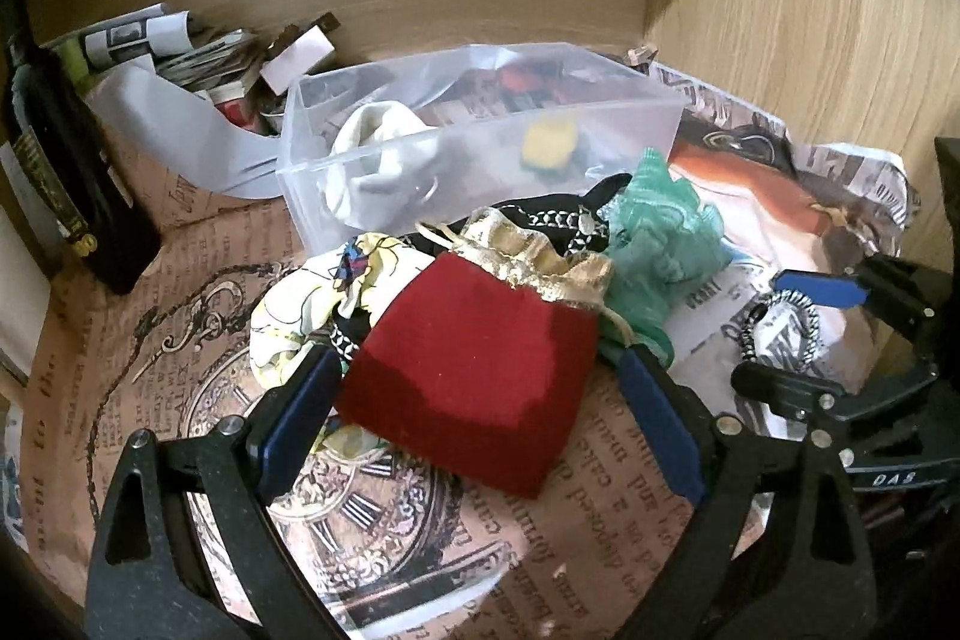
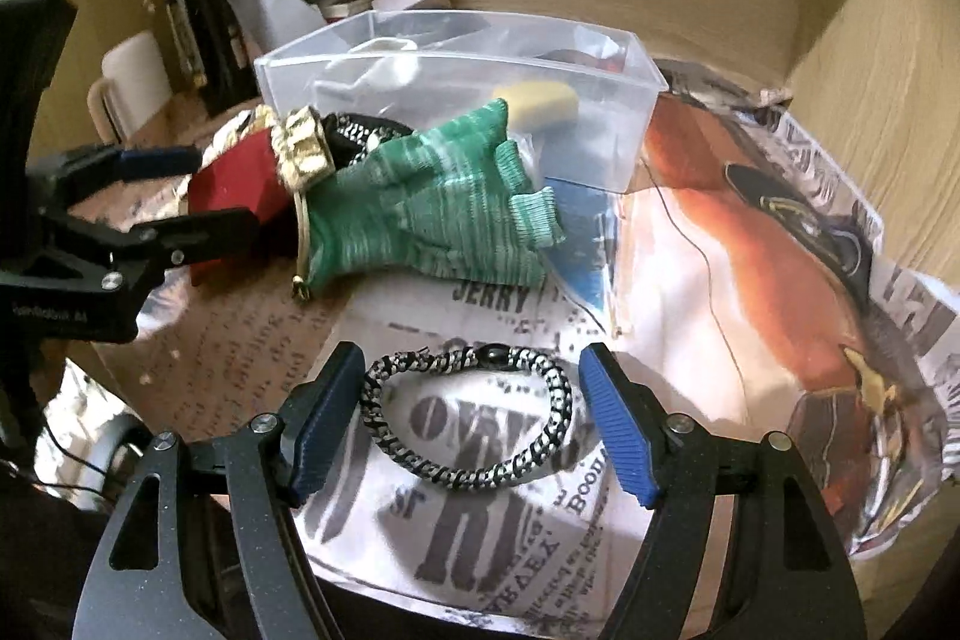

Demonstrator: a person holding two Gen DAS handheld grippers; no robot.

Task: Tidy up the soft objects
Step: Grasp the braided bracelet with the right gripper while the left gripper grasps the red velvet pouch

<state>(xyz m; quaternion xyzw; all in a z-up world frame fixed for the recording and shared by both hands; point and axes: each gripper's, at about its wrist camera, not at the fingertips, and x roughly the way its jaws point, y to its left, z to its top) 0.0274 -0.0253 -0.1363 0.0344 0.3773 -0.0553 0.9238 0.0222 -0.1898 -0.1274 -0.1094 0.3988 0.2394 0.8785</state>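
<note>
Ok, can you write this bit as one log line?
left gripper open around red pouch | right gripper open around hair tie | neither gripped

Red pouch (image 1: 474, 376): velvet, gold top, lying tilted, centre of left view.
Green glove (image 2: 420, 208): crumpled, centre.
Braided band (image 2: 468, 418): looped flat, lower centre.

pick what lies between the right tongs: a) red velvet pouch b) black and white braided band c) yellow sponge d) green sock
b: in the right wrist view the black and white braided band lies on the printed paper between the open right tongs; no pad touches it.
</note>
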